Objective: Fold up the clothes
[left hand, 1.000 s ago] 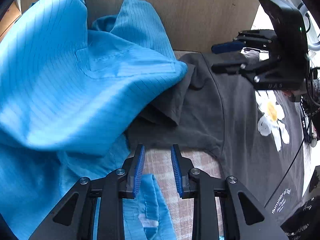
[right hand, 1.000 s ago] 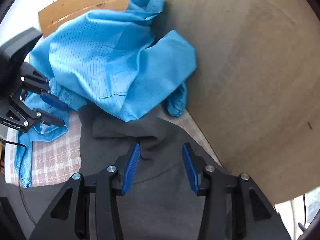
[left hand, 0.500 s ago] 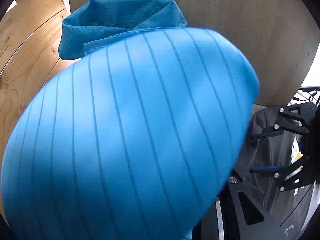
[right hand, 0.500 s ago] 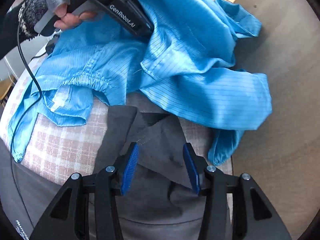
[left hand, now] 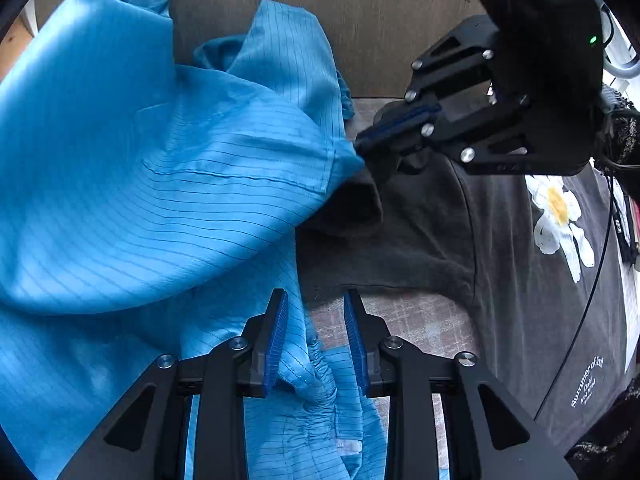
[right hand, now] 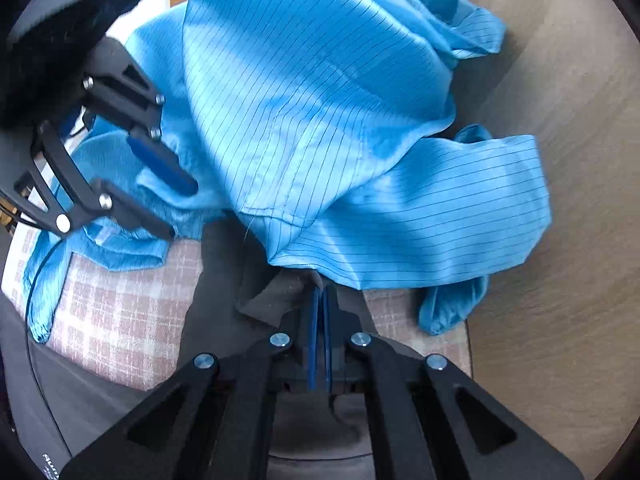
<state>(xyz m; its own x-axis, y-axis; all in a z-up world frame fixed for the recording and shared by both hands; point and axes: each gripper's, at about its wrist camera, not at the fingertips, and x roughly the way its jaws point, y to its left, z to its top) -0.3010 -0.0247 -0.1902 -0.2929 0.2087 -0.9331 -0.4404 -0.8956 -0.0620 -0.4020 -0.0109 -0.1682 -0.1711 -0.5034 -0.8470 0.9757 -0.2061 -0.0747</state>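
A dark grey T-shirt [left hand: 500, 240] with a daisy print [left hand: 558, 216] lies on the cover. A blue pinstriped garment [left hand: 160, 200] is heaped to its left and overlaps its sleeve. In the right wrist view my right gripper [right hand: 320, 291] is shut on the T-shirt's [right hand: 224, 264] folded sleeve edge, just under the blue garment's [right hand: 300, 100] hem. The left wrist view shows the same right gripper [left hand: 360, 145] pinching dark cloth. My left gripper [left hand: 315, 294] is open above the blue garment's gathered cuff [left hand: 316, 364], its pads not pressing it. That left gripper [right hand: 180, 210] also shows at the right wrist view's left.
A pink and white plaid cover [right hand: 112, 304] lies under the clothes. A wooden panel [right hand: 560, 80] rises close behind and to the right. A thin black cable [left hand: 592, 280] runs across the T-shirt. A dark knit sleeve [left hand: 624, 136] sits at the far right edge.
My right gripper has shut on the T-shirt sleeve that lay between its open pads. The blue fabric no longer fills the left wrist view; my left gripper is back over the cuff.
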